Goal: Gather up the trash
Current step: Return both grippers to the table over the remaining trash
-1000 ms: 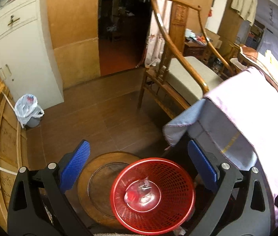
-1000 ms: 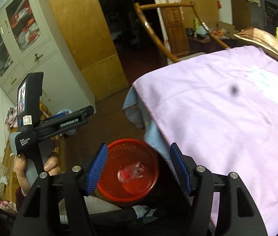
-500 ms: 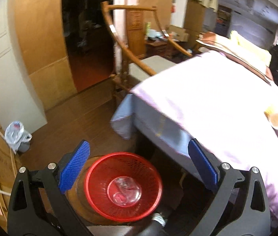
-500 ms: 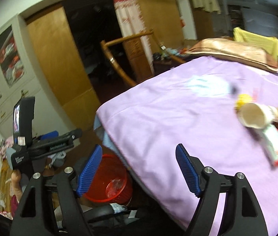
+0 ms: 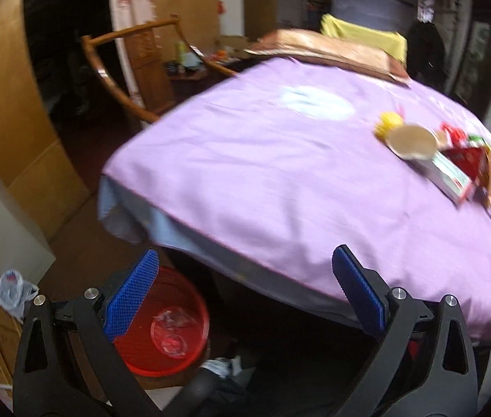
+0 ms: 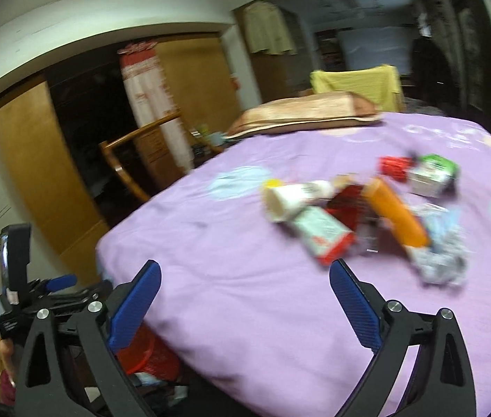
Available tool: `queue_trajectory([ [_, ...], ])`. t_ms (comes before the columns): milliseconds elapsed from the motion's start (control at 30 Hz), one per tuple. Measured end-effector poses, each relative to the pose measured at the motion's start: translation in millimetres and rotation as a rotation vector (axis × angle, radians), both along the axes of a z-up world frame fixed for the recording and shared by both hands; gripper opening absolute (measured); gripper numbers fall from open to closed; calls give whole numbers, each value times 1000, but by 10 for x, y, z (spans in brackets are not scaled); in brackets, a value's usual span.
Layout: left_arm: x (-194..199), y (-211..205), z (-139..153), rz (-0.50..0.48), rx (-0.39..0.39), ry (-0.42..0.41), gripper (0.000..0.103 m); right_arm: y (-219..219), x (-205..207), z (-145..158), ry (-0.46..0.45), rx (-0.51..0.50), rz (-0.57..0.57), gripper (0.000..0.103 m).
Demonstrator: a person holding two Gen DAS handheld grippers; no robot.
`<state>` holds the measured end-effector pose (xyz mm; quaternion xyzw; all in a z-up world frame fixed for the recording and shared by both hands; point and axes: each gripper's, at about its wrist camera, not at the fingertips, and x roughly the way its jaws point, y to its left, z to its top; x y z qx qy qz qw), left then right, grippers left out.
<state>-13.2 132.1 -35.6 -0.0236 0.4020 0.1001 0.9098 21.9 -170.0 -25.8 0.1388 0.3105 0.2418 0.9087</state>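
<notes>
Trash [image 6: 356, 215] lay heaped on the purple bed [image 6: 245, 278], ahead-right of the right hand-held gripper [image 6: 243, 299], whose jaws had just been opening, wide and empty. Left hand-held gripper [image 5: 245, 295] wide, empty; red basket [image 5: 189, 344] below-left.

Red mesh basket [image 5: 176, 316], lilac bedspread [image 5: 262, 173], orange bottle [image 6: 396, 215], yellow cloth [image 6: 356, 83].

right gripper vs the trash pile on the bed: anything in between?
Nothing: only bare purple bedsheet lies between the open right gripper and the trash pile, the red-and-white carton nearest. The right wrist view shows it.
</notes>
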Motion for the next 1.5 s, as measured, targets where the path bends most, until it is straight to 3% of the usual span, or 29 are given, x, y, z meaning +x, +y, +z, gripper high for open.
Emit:
queue_trajectory([
  [433, 672, -963, -290, -235, -35, 112, 96, -947, 256, -489, 95, -64, -281, 96],
  [833, 1419, -1800, -149, -370, -36, 97, 96, -1129, 529, -528, 99, -253, -409, 97],
  [1033, 1732, -2043, -141, -381, -67, 103, 96, -1258, 662, -632, 180, -168, -390, 98],
  [1167, 1899, -2117, -195, -374, -75, 118, 96, -1214, 673, -657, 195, -185, -374, 98],
  [1300, 1951, -2045, -267, -336, -19, 127, 96, -1141, 669, -637, 182, -223, -373, 98],
  [1500, 1688, -1457, -257, -252, 64, 95, 96, -1103, 622, -619, 162, -236, -363, 97],
])
